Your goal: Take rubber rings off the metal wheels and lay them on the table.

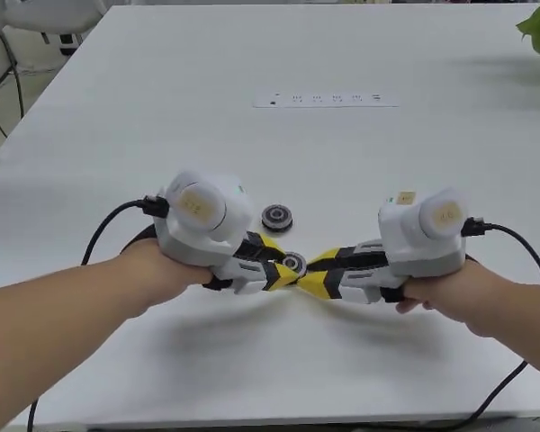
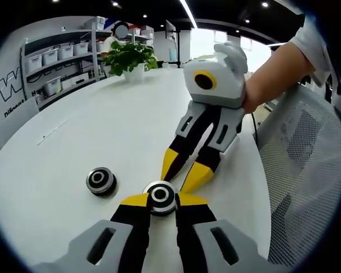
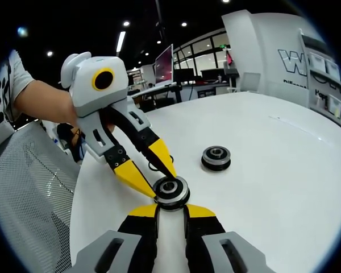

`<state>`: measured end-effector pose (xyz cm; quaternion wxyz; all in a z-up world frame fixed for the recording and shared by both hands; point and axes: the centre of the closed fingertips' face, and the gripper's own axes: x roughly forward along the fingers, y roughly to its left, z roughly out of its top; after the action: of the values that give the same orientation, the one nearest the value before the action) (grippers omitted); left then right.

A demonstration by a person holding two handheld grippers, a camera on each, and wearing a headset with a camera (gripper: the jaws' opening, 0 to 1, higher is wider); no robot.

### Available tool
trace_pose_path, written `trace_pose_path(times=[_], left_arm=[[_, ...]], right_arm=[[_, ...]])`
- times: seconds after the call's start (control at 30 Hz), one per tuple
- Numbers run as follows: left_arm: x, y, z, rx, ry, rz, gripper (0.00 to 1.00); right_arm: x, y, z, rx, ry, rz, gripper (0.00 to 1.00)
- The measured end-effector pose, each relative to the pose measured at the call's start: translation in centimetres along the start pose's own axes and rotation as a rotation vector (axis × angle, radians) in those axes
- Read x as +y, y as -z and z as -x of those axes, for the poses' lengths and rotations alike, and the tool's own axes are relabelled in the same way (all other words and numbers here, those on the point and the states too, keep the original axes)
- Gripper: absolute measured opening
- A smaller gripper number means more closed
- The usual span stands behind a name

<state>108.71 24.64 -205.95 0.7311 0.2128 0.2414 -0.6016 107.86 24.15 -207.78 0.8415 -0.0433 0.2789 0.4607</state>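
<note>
On white table [image 1: 252, 54], socket strip [image 1: 326, 99], potted plant [image 2: 128, 57], shelves [image 2: 54, 65] behind

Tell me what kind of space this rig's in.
Probably an open-plan office or lab workspace: a large white table with a built-in power strip, shelving holding storage bins, and a desk monitor under ceiling spotlights.

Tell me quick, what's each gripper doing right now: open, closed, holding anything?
Left gripper: closed on the metal wheel.
Right gripper: tips at that same wheel; whether it grips cannot be told.
</note>
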Motion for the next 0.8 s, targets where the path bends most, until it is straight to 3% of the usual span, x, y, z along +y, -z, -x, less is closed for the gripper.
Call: trace_pose_path(times=[0.8], left_arm=[[0.35,-0.05,-0.18,-0.029,-0.043,0.009,0.07]], right_arm=[[0.14,0.08,0.28,-0.019,0.0,-0.045,0.09]])
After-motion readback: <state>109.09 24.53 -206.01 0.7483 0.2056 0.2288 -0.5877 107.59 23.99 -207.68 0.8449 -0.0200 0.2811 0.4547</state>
